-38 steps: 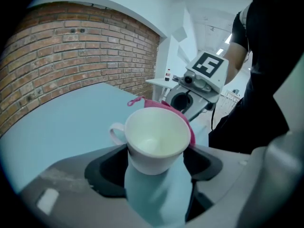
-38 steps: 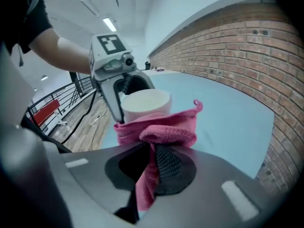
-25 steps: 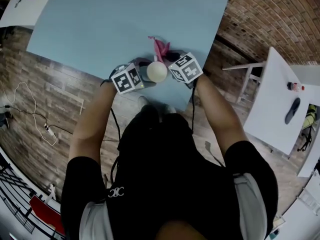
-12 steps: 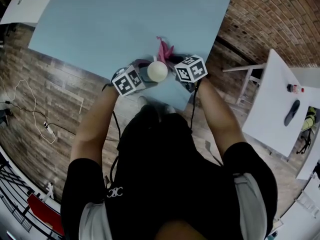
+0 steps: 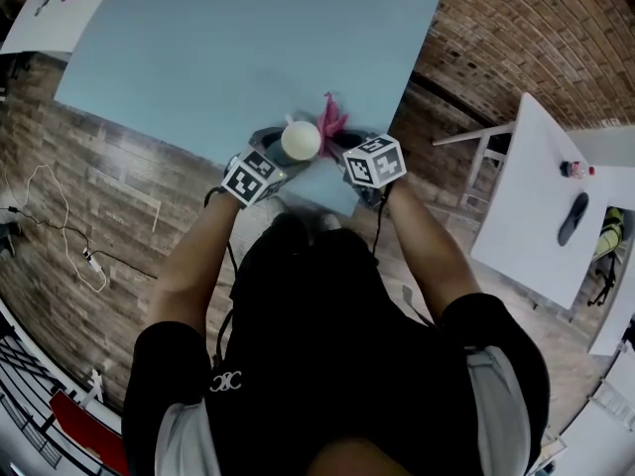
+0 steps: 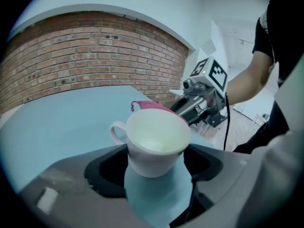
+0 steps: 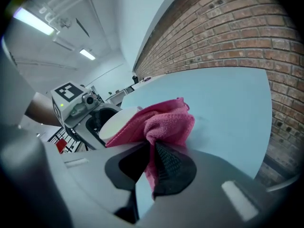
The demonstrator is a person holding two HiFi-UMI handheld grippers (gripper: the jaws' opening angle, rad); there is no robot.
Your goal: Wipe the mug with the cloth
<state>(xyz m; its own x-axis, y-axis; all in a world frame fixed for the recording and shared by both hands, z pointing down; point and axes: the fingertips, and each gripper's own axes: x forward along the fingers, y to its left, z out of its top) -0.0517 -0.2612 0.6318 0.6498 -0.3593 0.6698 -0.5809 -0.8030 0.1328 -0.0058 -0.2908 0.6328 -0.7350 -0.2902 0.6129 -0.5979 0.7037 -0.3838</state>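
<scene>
Here we hold the white mug (image 6: 154, 141) in the left gripper (image 6: 156, 169). Its jaws stand wide, one on each side of the mug's lower body, and both press against it. The mug is upright, its mouth open to the camera and empty. In the left gripper view its handle points to the left, away from the other tool. We cannot tell whether its base rests on the light blue table (image 5: 248, 48) or hangs just above it. In the head view it sits over the table's near edge, between the two marker cubes.

The right gripper (image 7: 153, 165) is closed on the pink cloth (image 7: 166, 125). The jaws pinch a fold of it, and the rest bunches out ahead of them. That bunch lies against the mug's rim on the side that faces the right gripper. In the left gripper view it peeks out as a pink strip behind the rim. The two grippers come in from opposite sides and are close together, with mug and cloth meeting between them.
</scene>
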